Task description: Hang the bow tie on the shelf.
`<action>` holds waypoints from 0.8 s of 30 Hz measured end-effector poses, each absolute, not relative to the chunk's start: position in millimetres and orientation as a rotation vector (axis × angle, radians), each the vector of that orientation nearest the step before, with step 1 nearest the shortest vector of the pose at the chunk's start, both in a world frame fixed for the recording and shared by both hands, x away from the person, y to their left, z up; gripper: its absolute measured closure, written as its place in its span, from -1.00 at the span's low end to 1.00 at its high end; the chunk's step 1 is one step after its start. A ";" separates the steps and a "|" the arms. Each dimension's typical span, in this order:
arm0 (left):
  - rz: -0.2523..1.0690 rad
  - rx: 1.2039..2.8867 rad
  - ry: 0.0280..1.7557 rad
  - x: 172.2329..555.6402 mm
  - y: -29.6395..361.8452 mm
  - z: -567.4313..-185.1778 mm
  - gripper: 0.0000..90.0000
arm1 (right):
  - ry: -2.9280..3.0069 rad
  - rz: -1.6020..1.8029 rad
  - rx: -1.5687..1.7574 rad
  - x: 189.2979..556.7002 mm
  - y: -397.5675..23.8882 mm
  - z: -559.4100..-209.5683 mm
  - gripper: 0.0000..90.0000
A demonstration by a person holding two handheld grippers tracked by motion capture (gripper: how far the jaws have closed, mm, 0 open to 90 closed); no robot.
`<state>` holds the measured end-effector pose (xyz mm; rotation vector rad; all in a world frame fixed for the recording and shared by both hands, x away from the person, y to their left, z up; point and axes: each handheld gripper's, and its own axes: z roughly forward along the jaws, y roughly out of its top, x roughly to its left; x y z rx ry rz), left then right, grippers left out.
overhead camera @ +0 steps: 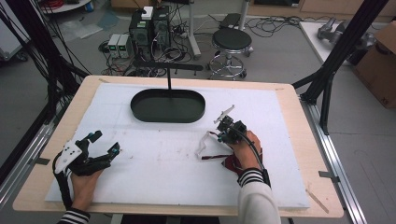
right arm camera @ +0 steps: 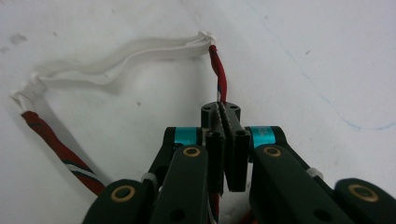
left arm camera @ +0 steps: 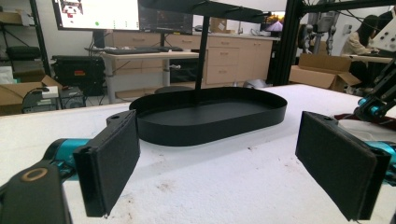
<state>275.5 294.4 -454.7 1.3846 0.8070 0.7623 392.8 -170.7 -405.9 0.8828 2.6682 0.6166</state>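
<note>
On the white foam board (overhead camera: 154, 177), your right gripper (right arm camera: 226, 122) has its jaws pressed together on the red twisted cord (right arm camera: 218, 74) of a strap. That cord runs away from the jaw tips to a white elastic band (right arm camera: 116, 58), which stretches sideways across the board to a second red cord (right arm camera: 56, 144) doubling back toward your hand. Your left gripper (overhead camera: 103, 143) rests well apart, jaws spread wide and holding nothing, facing the black oval tray (overhead camera: 167, 106).
</note>
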 end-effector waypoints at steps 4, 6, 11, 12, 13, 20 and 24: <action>0.762 1.385 0.807 275.5 294.3 -454.7 -0.68 | 2.629 0.706 0.886 390.6 -173.4 -399.2 0.97; 0.763 1.384 0.806 275.5 294.1 -454.8 -0.68 | 2.607 0.757 0.900 389.1 -174.3 -395.9 0.97; 0.761 1.384 0.807 275.5 294.4 -454.7 -0.68 | 2.549 0.917 0.931 387.8 -179.6 -388.2 0.97; 0.762 1.384 0.807 275.5 294.3 -454.7 -0.68 | 2.543 0.931 0.937 387.5 -179.9 -387.3 0.97; 0.763 1.386 0.806 275.4 294.3 -454.7 -0.68 | 2.527 0.971 0.943 387.0 -181.0 -385.4 0.97; 0.763 1.386 0.806 275.4 294.3 -454.7 -0.68 | 2.423 1.134 0.974 383.3 -185.4 -376.1 0.98; 0.762 1.383 0.807 275.5 294.3 -454.7 -0.68 | 2.361 1.209 0.999 381.5 -186.9 -372.5 0.98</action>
